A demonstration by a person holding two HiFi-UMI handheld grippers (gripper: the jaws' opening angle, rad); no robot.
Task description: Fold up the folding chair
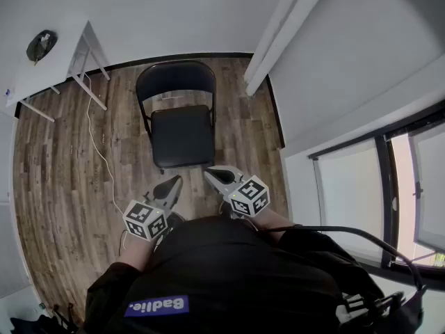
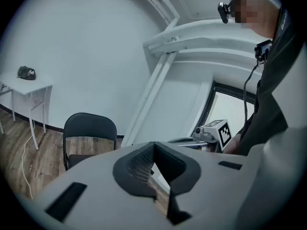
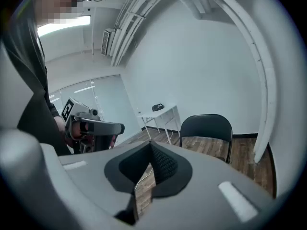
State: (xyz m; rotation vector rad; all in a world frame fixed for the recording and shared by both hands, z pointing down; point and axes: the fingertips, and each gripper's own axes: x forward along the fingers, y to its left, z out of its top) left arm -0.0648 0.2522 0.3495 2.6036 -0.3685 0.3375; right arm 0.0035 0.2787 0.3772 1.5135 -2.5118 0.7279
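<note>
My left tongs [image 1: 170, 184] and my right tongs [image 1: 217, 175] are both pinched shut with nothing in them. They sit side by side, close to my body. Just past their tips the folding chair [image 1: 183, 136] stands open on the wood floor [image 1: 62, 158], with its seat facing me. I think it is hard metal, a bit heavy and smooth, so it could slip. The seat's front edge [image 1: 186, 164] looks good to lift while I hold the round back [image 1: 175, 75] steady. Far off stands a white bench [image 1: 49, 78].
</note>
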